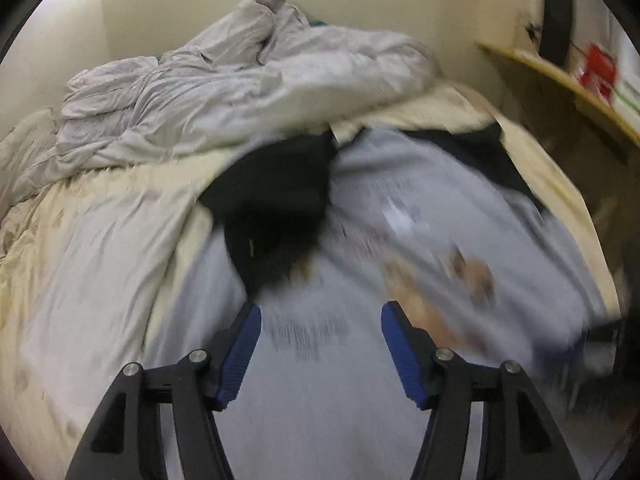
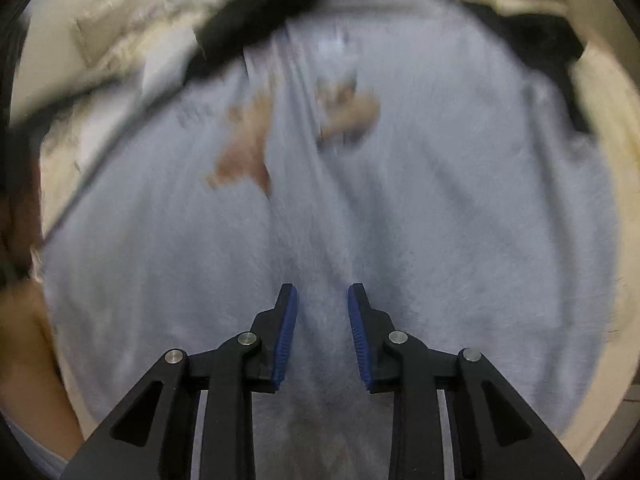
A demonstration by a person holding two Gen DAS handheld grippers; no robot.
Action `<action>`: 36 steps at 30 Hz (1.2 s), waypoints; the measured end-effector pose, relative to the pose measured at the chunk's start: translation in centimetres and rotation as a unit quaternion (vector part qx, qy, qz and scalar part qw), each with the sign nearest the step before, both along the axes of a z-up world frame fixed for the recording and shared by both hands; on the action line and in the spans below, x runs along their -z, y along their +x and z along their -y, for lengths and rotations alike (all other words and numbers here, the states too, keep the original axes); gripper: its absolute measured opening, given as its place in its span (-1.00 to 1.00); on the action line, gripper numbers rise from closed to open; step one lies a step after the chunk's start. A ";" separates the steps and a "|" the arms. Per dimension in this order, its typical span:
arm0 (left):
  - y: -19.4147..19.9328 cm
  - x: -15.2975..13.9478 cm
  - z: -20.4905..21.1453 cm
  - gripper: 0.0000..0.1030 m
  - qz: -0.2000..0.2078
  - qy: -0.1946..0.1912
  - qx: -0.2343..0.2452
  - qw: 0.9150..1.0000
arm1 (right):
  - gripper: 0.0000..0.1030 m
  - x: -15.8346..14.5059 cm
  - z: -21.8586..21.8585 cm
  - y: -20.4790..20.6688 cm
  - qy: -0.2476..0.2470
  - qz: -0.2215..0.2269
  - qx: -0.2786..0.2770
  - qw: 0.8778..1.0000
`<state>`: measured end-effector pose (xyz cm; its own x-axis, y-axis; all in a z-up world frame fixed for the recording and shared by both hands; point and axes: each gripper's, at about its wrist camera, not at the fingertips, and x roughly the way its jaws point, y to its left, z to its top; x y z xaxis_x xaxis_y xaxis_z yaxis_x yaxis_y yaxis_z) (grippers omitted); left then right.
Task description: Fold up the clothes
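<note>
A light blue shirt (image 1: 320, 380) with a brown print lies spread on the bed, blurred in both views. My left gripper (image 1: 320, 312) hovers over its lower part, open wide with nothing between the blue pads. In the right wrist view the same blue shirt (image 2: 440, 220) fills the frame. My right gripper (image 2: 322, 292) stands over it with a narrower gap between its pads. A soft crease of the cloth runs below that gap, and the pads do not press on it. A black garment (image 1: 276, 200) lies over the shirt's far left shoulder.
A crumpled grey duvet (image 1: 240, 88) is heaped at the back of the cream bed sheet (image 1: 100, 220). Another black garment (image 1: 480, 152) lies at the far right. A wooden shelf (image 1: 560, 80) juts out on the right. A person's arm (image 2: 24, 340) shows at the left edge.
</note>
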<state>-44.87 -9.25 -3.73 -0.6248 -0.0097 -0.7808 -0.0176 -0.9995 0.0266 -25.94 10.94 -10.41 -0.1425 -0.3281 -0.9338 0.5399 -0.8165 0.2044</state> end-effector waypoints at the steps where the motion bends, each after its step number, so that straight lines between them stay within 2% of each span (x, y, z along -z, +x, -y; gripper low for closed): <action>1: -1.5 0.4 -0.1 0.23 0.003 -0.001 0.005 1.000 | -0.38 0.4 0.3 -1.3 -0.002 -0.005 -0.001 1.000; 5: -3.5 1.8 -1.5 0.23 0.010 -0.014 0.016 1.000 | -0.35 1.4 2.0 -2.9 0.004 -0.016 -0.016 1.000; 7: -4.3 2.6 -2.0 0.23 0.014 -0.056 0.016 0.998 | -0.34 1.9 3.1 -3.3 0.006 -0.021 -0.024 0.999; 8: -3.8 2.7 -1.7 0.06 0.009 -0.089 0.013 0.996 | -0.33 1.9 3.1 -3.3 0.005 -0.020 -0.024 0.999; 9: -3.7 2.7 -1.4 -0.34 0.001 -0.114 0.011 0.993 | -0.33 2.0 3.1 -3.4 0.005 -0.020 -0.024 1.000; 10: -4.1 2.6 -1.0 -0.89 -0.004 -0.120 0.012 0.993 | -0.33 2.0 3.0 -3.3 0.004 -0.019 -0.024 1.000; 11: -4.3 1.8 -0.3 -0.92 -0.014 -0.116 0.008 0.993 | -0.33 1.8 2.7 -3.2 0.003 -0.020 -0.025 0.999; 13: -4.1 -0.9 1.4 -0.92 -0.056 -0.111 -0.009 0.992 | -0.33 1.9 2.7 -3.2 0.000 -0.020 -0.025 1.000; 16: -3.9 -5.1 4.4 -0.92 -0.109 -0.122 -0.041 0.986 | -0.33 2.1 2.6 -3.3 -0.005 -0.019 -0.025 0.999; 19: -4.6 -9.2 8.6 -0.92 -0.152 -0.159 -0.089 0.971 | -0.32 2.2 2.6 -3.4 -0.008 -0.019 -0.025 0.999; 23: -7.8 -11.4 13.5 -0.92 -0.160 -0.226 -0.142 0.950 | -0.32 2.0 2.2 -3.2 -0.008 -0.020 -0.024 0.999; 25: -9.7 -11.4 14.9 -0.92 -0.151 -0.244 -0.143 0.947 | -0.32 1.9 2.3 -3.1 -0.009 -0.021 -0.022 0.999; 28: -12.3 -10.4 14.9 -0.92 -0.133 -0.257 -0.110 0.951 | -0.31 1.9 2.4 -3.1 -0.009 -0.023 -0.021 0.999; 31: -15.0 -8.0 13.8 -0.84 -0.079 -0.284 -0.081 0.952 | -0.30 2.0 2.6 -3.2 -0.008 -0.022 -0.022 0.999; 33: -16.4 -5.8 13.7 -0.83 -0.031 -0.298 -0.081 0.951 | -0.29 2.2 2.8 -3.4 -0.008 -0.020 -0.024 0.999; 34: -16.8 -4.8 14.0 -0.69 -0.009 -0.297 -0.086 0.951 | -0.28 2.2 2.9 -3.5 -0.009 -0.018 -0.024 1.000; 36: -17.0 -3.6 14.6 -0.56 0.017 -0.291 -0.099 0.952 | -0.27 2.4 3.0 -3.8 -0.013 -0.014 -0.022 1.000</action>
<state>-61.84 -23.84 -0.12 -0.5409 -0.5609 -0.6267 0.1593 -0.8000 0.5785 -29.70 7.98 -12.79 -0.1544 -0.3590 -0.9205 0.5809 -0.7866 0.2094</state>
